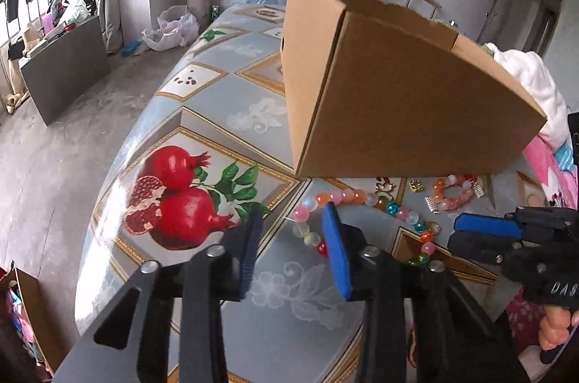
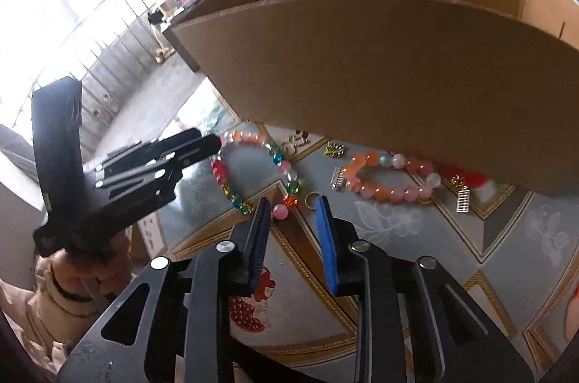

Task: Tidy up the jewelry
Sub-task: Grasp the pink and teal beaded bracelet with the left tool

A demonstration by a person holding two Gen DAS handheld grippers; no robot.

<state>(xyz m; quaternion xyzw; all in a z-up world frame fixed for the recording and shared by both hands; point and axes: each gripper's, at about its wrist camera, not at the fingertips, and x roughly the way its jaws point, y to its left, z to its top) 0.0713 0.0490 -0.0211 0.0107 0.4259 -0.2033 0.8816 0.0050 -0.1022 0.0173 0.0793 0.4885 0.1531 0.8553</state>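
The left claw hangs over the near left arc of the long beaded strand, its blue pads partly spread with nothing between them; one pad tip sits just beside the pale beads without pinching any. The right claw is likewise partly spread and empty, its tips either side of a pink bead and a small gold ring at the strand's other end. To lift it well, I'd say each claw should come down squarely across the string so the pads close on a bead, not a gap, then both rise together so the loop doesn't swing.

The beads look glassy and round, frosted white, pink, orange and faceted teal, so they will likely roll and slip. Beyond lies a shorter peach bracelet, small gold charms and silvery clasps. All rest on a glossy patterned surface printed with pomegranates, right at the foot of an open cardboard box, matte and stiff, its top edge ragged.
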